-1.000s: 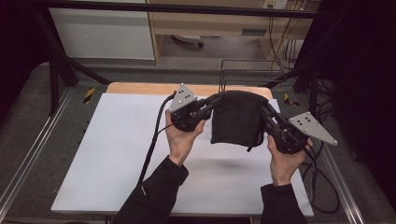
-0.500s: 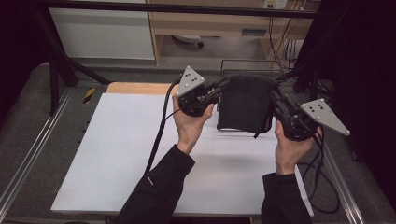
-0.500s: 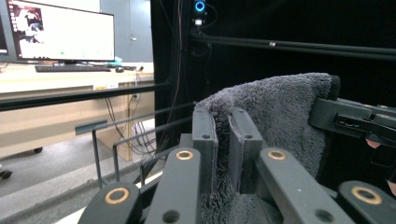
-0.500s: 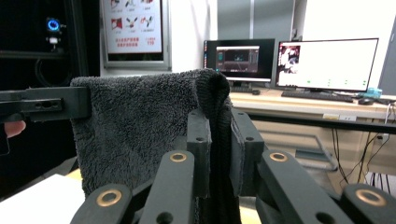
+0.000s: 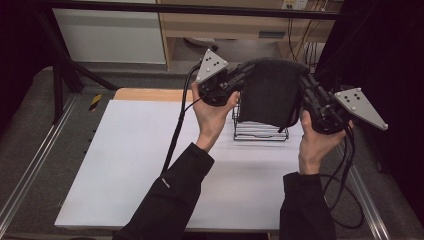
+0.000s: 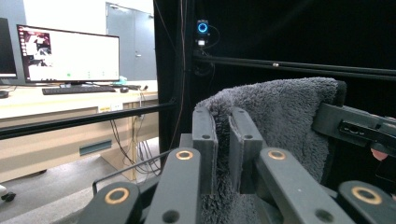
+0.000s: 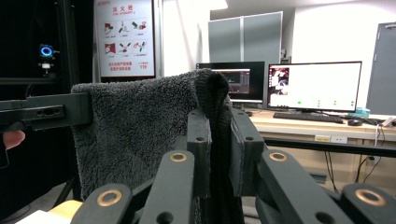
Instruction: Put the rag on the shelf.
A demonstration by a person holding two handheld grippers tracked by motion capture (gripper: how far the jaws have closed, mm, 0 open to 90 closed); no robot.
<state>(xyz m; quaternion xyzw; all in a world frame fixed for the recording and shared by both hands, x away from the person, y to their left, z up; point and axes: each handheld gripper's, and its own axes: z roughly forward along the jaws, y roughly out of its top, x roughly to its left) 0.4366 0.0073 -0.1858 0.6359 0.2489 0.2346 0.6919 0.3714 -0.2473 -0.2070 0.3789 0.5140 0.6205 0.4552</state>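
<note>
A dark grey fleece towel [image 5: 272, 95] hangs folded between my two grippers, held up above a black wire rack [image 5: 259, 131] on the table. My left gripper [image 5: 245, 70] is shut on the towel's upper left corner; in the left gripper view its jaws pinch the fluffy towel [image 6: 280, 121] edge at the left gripper [image 6: 223, 140]. My right gripper [image 5: 306, 82] is shut on the upper right corner; the right gripper view shows the towel [image 7: 140, 126] draped leftward from the right gripper [image 7: 219, 140]. The towel's lower edge hangs in front of the rack's top.
The white table top [image 5: 125, 165] spreads to the left and front. Cables [image 5: 345, 195] trail off the table's right edge. A wooden shelf unit [image 5: 240, 25] stands behind the table. Monitors [image 7: 313, 86] sit on a desk in the background.
Both hands have lifted the towel upward and away from the person. The wire rack, hidden behind the towel earlier, now shows beneath it.
</note>
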